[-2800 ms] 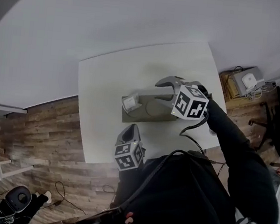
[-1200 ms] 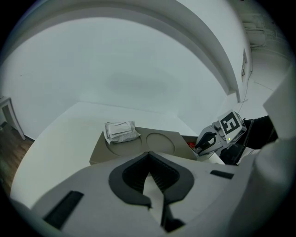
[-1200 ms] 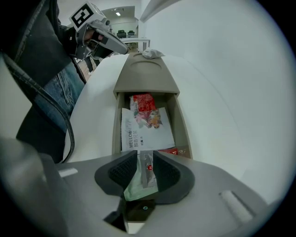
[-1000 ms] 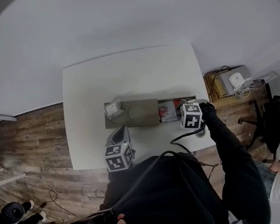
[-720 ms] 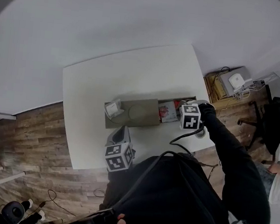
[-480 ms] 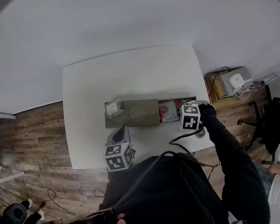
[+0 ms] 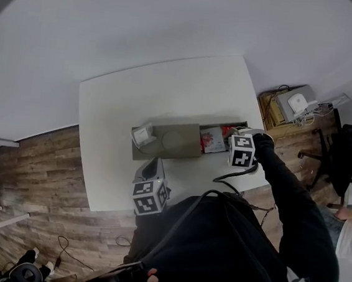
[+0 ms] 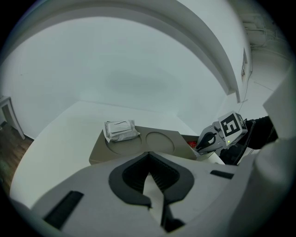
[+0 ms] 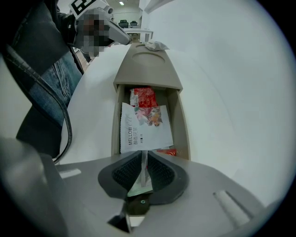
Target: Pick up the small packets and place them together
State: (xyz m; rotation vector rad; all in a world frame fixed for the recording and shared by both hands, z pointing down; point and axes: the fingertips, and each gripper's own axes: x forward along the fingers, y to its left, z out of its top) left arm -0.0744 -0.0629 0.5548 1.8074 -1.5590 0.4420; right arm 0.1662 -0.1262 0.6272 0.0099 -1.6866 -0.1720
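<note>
**Right gripper closes on the white packet in the tray**

The right gripper (image 9: 141, 159) points down into the open compartment at the right end of the tray (image 9: 148, 69). Its jaws have just been closing, and they now pinch the near edge of the white packet (image 9: 145, 129) between the pads. This packet lies flat in the compartment, on top of a red packet (image 9: 143, 97), and a further bit of red shows under its near corner.

The left gripper (image 8: 149, 159) hangs over the near edge of the table (image 7: 169, 86), just beside the tray. Its jaws are together at the tips and hold nothing (only the white table shows behind them).

One more packet, the grey one (image 8: 121, 130), rests on the covered left end of the tray, over a round recess, well apart from the others.
</note>
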